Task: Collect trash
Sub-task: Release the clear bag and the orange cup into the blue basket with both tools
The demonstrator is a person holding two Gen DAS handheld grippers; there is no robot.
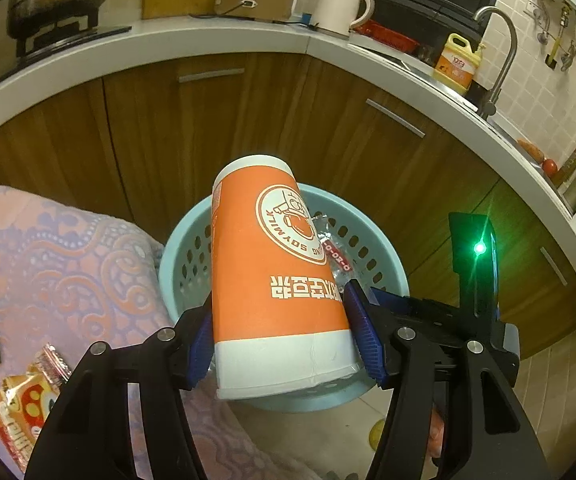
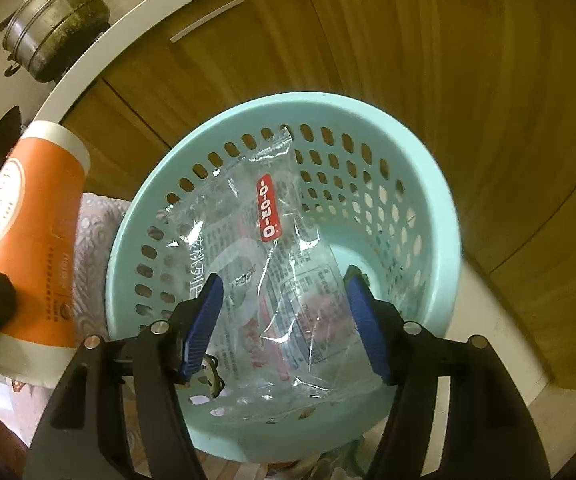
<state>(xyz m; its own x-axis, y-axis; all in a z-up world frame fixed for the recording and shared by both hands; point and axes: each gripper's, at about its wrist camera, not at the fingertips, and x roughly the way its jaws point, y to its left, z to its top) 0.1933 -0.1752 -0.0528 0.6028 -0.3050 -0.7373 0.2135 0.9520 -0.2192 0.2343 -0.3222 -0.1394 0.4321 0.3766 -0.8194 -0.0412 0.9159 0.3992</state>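
Kitchen: we work low in front of wooden cabinet doors (image 1: 216, 128) under a pale counter (image 1: 192, 42), beside a table covered with a patterned cloth (image 1: 68, 264).
Left gripper (image 1: 284, 340): our two blue pads press the lower sides of the orange paper cup (image 1: 272, 280); it sits tilted between them, above the near rim of the basket.
Right gripper (image 2: 284, 320): we have the fingers spread wide, with the clear plastic bag (image 2: 272, 272) lying between them; we cannot tell whether either pad touches it.
Basket (image 2: 428, 168): it stands on the floor, pale blue with a holed wall, and the bag hangs or rests inside it.
Our step: we judge the cup should move further over the basket's middle before the pads part.
Care: we keep a light squeeze, since thin paper probably dents.
Farther off: a snack packet (image 1: 24, 400) lies on the cloth, seemingly uncollected.
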